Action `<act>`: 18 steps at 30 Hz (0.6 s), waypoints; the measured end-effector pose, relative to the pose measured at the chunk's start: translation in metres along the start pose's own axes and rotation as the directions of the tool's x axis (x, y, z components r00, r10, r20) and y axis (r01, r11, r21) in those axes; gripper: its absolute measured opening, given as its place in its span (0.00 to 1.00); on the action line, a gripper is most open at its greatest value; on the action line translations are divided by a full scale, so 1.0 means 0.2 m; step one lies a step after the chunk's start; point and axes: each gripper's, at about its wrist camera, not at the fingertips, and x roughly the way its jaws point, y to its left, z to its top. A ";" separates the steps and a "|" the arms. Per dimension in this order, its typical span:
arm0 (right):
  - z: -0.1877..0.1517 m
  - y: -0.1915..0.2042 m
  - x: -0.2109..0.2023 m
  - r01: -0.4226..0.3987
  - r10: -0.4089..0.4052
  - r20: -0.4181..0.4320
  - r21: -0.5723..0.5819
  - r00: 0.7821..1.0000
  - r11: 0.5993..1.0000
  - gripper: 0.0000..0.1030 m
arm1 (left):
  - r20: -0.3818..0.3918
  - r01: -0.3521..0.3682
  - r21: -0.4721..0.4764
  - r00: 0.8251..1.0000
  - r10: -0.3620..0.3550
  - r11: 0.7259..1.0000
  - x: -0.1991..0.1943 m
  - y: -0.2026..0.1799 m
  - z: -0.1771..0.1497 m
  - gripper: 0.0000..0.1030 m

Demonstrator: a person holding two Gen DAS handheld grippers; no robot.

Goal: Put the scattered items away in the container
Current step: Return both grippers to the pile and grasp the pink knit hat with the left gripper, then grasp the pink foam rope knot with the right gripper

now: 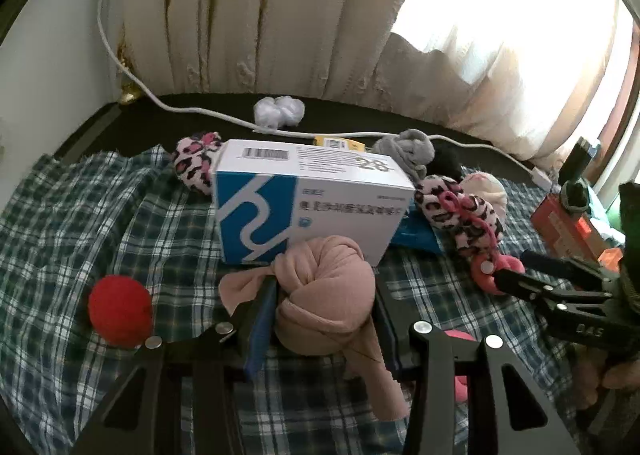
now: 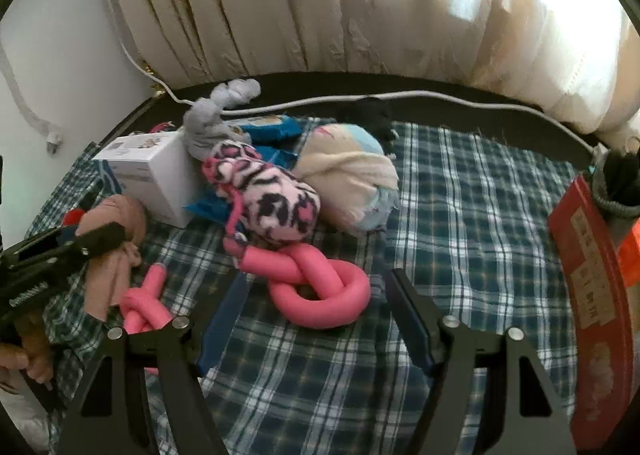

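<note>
Left claw clamped on the knotted sock; right claw parted above the pink foam twist.

From the left wrist view, we see our left gripper (image 1: 324, 307) closed on the knotted dusty-pink sock (image 1: 324, 295), its pads pressing both flanks of the knot so the loose tail hangs free below; the blue-and-white carton (image 1: 308, 199) stands just beyond the fingertips, the red ball (image 1: 120, 309) lies off to the claw's left, and the right gripper (image 1: 516, 279) reaches in from the right. From the right wrist view, we see our right gripper (image 2: 316, 295) with jaws apart and nothing pinched, the knotted pink foam tube (image 2: 320, 295) lying between and just ahead of them on the plaid cloth (image 2: 460, 215). The leopard-print sock ball (image 2: 276, 203) sits farther ahead, and the red container (image 2: 588, 287), where we judge everything belongs, rises at the claw's far right.
</note>
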 end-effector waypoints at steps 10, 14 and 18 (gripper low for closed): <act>-0.02 0.03 0.08 0.046 -0.047 -0.039 -0.039 0.998 0.998 0.63 | -0.002 -0.024 0.033 1.000 0.024 0.999 -0.01 -0.03 0.00 0.45; -0.02 0.03 0.07 0.054 -0.055 -0.028 -0.036 0.998 0.998 0.59 | -0.004 -0.007 0.049 1.000 0.007 0.999 0.01 0.00 0.02 0.46; -0.01 0.02 0.01 0.059 -0.059 0.010 -0.022 0.998 0.998 0.59 | 0.003 -0.013 0.043 1.000 0.013 0.999 -0.02 -0.01 0.02 0.45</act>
